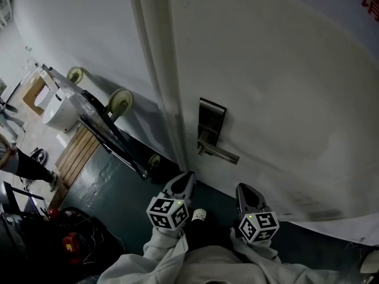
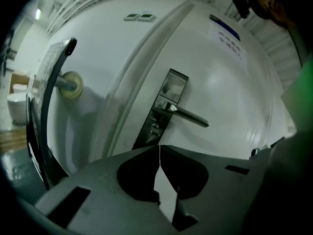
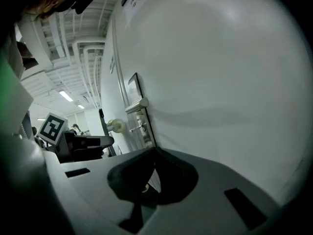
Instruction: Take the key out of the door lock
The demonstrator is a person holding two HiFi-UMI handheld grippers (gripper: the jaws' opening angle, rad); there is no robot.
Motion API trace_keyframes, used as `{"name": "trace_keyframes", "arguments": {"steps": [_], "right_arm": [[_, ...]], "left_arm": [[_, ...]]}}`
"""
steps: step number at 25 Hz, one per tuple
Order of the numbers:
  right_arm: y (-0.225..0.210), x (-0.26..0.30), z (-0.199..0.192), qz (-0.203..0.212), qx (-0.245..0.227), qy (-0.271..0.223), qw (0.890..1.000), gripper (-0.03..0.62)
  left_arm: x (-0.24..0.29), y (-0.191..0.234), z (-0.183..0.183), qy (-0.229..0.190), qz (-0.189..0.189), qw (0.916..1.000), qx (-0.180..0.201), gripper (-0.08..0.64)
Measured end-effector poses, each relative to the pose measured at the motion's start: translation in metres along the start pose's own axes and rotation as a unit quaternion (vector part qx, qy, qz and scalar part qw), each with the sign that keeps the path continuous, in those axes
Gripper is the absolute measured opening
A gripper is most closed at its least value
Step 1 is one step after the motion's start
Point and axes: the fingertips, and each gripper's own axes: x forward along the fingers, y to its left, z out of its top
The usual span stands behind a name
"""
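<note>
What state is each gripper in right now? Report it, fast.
Left gripper: closed, holding nothing.
Right gripper: closed, holding nothing.

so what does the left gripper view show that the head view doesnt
Only the left gripper view: the keyhole below the lever handle, with something small and shiny in it, and the left gripper with jaws shut on nothing. Only the head view: the marker cubes on both grippers, and the right gripper from above. Both: the lock plate, that handle and a cart wheel.
</note>
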Motion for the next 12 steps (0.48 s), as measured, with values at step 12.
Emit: {"name": "trace_keyframes", "arguments": {"steps": [12], "right_arm": [[-0.004,0.034,0.007,-0.035,0.010,-0.014,0.999,0.052]], "left_arm": [[0.033,0.020,0.005,0.014,-0.088,0.9838,-0.156,0.017]]}}
